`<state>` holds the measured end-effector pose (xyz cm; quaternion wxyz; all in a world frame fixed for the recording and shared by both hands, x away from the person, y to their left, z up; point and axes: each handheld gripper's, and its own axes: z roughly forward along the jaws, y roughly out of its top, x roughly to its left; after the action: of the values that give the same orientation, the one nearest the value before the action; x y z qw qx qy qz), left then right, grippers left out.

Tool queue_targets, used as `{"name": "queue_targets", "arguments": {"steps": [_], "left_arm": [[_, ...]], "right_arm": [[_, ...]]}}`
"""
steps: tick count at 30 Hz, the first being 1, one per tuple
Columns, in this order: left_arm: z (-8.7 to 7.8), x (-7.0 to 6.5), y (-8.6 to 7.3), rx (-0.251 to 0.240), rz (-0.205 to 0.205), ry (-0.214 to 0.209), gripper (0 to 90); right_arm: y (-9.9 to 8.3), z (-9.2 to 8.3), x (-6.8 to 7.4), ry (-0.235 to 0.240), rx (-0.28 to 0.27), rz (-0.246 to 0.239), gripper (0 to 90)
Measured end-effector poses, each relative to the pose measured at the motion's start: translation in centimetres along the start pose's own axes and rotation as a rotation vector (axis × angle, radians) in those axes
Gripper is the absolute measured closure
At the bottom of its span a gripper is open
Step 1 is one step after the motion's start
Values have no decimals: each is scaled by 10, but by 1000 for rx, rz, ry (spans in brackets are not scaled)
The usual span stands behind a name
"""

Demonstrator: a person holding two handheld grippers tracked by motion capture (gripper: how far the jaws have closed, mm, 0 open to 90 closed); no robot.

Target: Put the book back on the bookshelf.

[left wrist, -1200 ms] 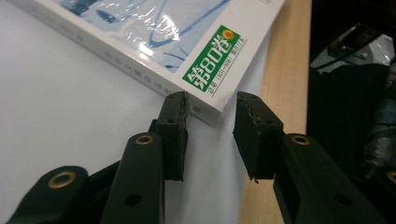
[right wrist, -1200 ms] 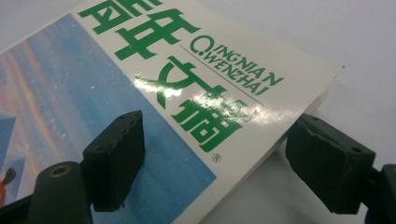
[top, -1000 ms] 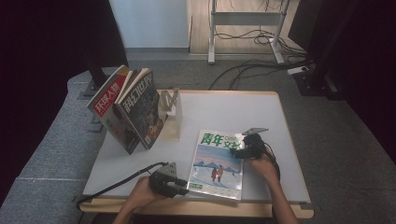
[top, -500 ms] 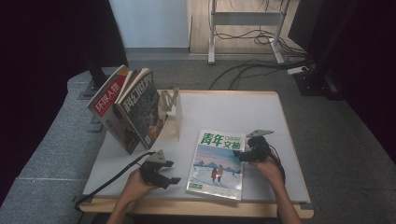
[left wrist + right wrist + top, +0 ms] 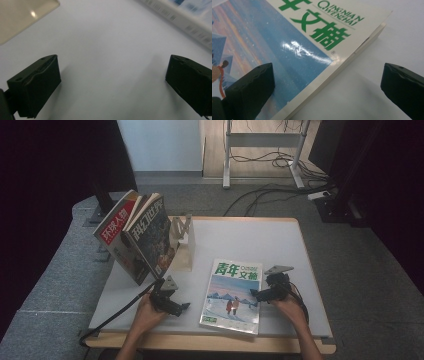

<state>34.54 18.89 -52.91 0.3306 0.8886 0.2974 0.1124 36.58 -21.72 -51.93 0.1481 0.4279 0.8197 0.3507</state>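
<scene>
Magazine [image 5: 294,47] runs off frame, its far corner blurred beyond left tongs [image 5: 112,85].

My table [image 5: 260,240] is brightly lit, surroundings dark; glare streaks the magazine [image 5: 297,50] cover (close jaws blurred, soft shadows beneath).

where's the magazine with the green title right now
In the high view the magazine with the green title lies flat on the white table near its front edge, between the left gripper and the right gripper.
</scene>
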Motion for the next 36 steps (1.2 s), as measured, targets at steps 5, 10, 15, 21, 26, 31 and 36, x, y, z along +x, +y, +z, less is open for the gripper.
{"name": "queue_targets", "arguments": {"steps": [5,10,15,21,26,31,36], "left_arm": [[0,0,0,-2,-3,2,0],[0,0,-1,-4,-5,3,0],[0,-1,-1,-5,-6,3,0],[0,-1,-1,-6,-7,2,0],[0,-1,-1,-6,-7,2,0],[0,-1,-1,-5,-8,3,0],[0,-1,-1,-6,-8,2,0]], "right_arm": [[-3,1,1,15,-9,7,0],[-5,1,3,38,-9,14,0],[-5,3,4,70,-1,33,0],[-1,11,-1,114,6,64,0],[2,14,-3,113,6,65,0],[7,18,1,124,23,51,0],[11,15,5,103,27,-9,34]]}}
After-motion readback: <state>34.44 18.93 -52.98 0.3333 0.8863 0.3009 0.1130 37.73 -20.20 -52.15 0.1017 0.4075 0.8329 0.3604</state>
